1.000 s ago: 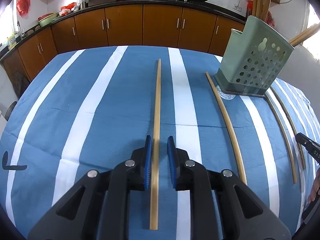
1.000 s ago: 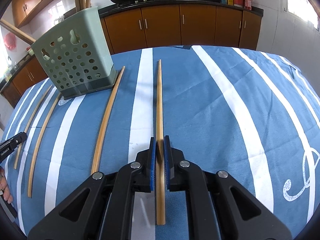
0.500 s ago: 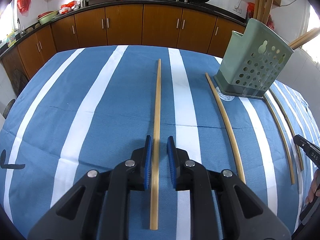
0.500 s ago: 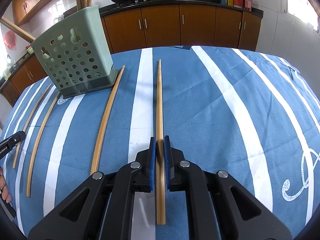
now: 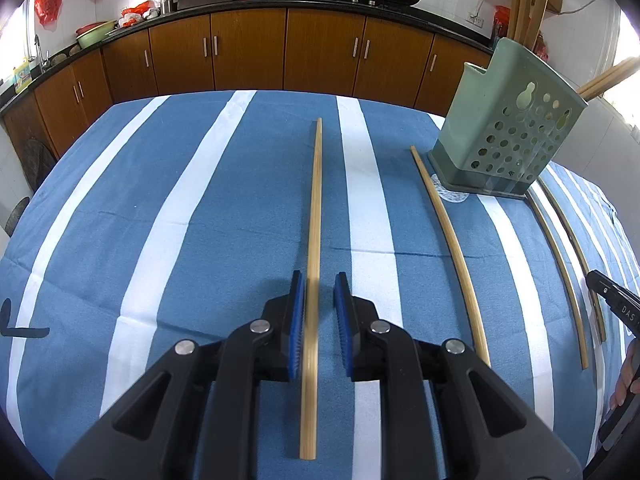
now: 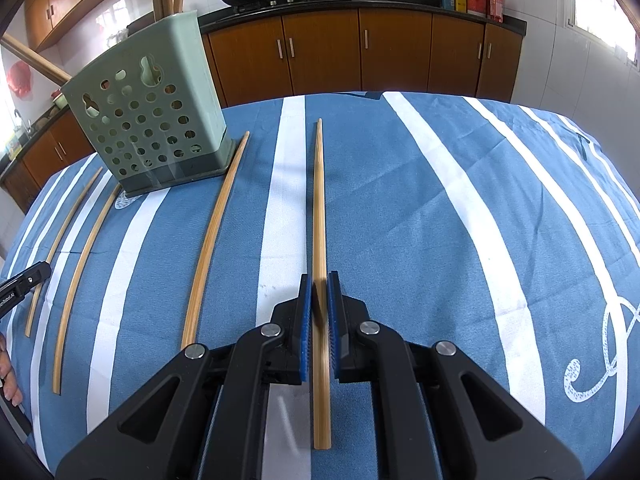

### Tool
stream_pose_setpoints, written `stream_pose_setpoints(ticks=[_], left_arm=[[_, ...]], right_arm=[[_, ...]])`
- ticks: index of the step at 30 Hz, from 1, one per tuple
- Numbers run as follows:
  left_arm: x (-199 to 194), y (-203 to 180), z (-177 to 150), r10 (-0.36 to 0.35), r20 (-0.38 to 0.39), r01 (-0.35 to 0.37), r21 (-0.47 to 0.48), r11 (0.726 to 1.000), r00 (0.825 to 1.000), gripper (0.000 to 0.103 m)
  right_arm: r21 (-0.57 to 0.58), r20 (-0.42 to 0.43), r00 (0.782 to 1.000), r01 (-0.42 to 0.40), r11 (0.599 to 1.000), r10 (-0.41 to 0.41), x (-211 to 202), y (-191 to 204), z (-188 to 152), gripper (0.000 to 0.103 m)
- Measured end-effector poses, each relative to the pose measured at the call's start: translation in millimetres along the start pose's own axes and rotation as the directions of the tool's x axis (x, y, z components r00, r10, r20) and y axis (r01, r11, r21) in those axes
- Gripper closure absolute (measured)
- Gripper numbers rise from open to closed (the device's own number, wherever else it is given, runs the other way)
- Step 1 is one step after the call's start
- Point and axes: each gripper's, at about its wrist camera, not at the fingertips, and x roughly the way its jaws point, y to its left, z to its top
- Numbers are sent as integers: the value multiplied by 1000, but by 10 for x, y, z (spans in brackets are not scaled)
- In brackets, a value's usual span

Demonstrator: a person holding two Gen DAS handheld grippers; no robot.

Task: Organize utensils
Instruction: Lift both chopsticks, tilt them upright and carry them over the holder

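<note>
A long bamboo chopstick [image 5: 315, 200] lies on the blue striped tablecloth. It runs between the fingers of my left gripper [image 5: 318, 300], resting against the left pad with a gap at the right pad, so this gripper is open. My right gripper [image 6: 319, 300] is shut on another chopstick [image 6: 319, 200], which also lies along the cloth. A pale green perforated holder [image 5: 516, 132] [image 6: 148, 120] stands between the two, with several sticks poking out of its top.
Two more chopsticks lie flat, one on either side of the holder [image 5: 452, 248] [image 6: 212, 236]. The right gripper's tip [image 5: 612, 300] shows at the right edge of the left view. The left gripper's tip [image 6: 24, 286] shows at the left edge of the right view. Kitchen cabinets stand behind the table.
</note>
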Motion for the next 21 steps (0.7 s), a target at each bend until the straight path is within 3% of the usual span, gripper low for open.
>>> stream_pose_setpoints(ticks=[11, 17, 21], left_arm=[[-73, -54, -101, 7, -3, -7, 35, 999, 1000, 86], [-71, -48, -108, 17, -4, -17, 40, 999, 1000, 95], [-156, -26, -81, 15, 13, -16, 61, 998, 1000, 95]], right_arm=[[15, 1, 1000, -9, 1000, 9, -23, -24, -28, 94], [18, 3, 1000, -15, 1000, 15, -19, -33, -20, 95], [6, 54, 998, -10, 1000, 9, -159, -36, -15, 95]])
